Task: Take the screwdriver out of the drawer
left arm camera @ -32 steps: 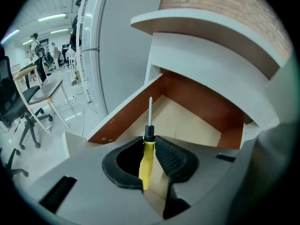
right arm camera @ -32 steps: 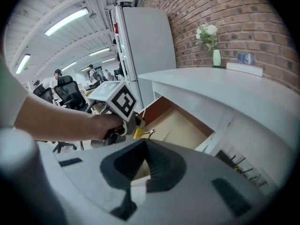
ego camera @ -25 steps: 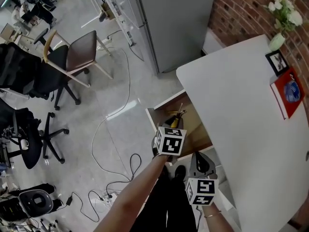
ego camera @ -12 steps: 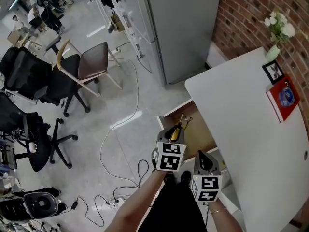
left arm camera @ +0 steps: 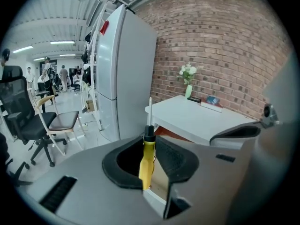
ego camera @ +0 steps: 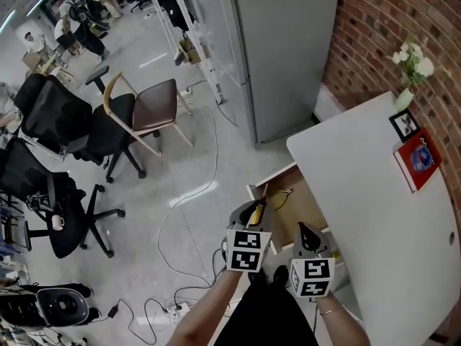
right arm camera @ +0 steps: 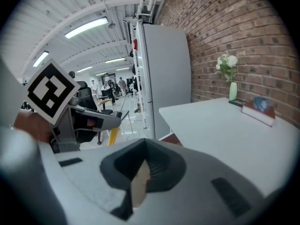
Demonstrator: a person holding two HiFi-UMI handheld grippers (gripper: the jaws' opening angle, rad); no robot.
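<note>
A screwdriver (ego camera: 257, 210) with a yellow handle and black collar is clamped in my left gripper (ego camera: 249, 213), above the front left corner of the open wooden drawer (ego camera: 301, 209). In the left gripper view the screwdriver (left arm camera: 147, 159) stands upright between the jaws of the left gripper (left arm camera: 148, 149), its metal shaft pointing up and away. My right gripper (ego camera: 303, 232) hovers beside it on the right, over the drawer's front. Its jaws (right arm camera: 143, 165) meet at the tip with nothing between them. The yellow handle (right arm camera: 113, 136) also shows in the right gripper view.
The drawer sits under a white table (ego camera: 374, 200) against a brick wall. A small yellow-handled tool (ego camera: 282, 196) lies in the drawer. On the table stand a red book (ego camera: 416, 161), a picture frame (ego camera: 403, 125) and a flower vase (ego camera: 405, 96). A grey fridge (ego camera: 281, 42), chairs (ego camera: 148, 107) and floor cables (ego camera: 194, 193) are to the left.
Both grippers have risen, and the left one has carried the screwdriver up out of the drawer. The screwdriver's tip now stands clear above the drawer's edge.
</note>
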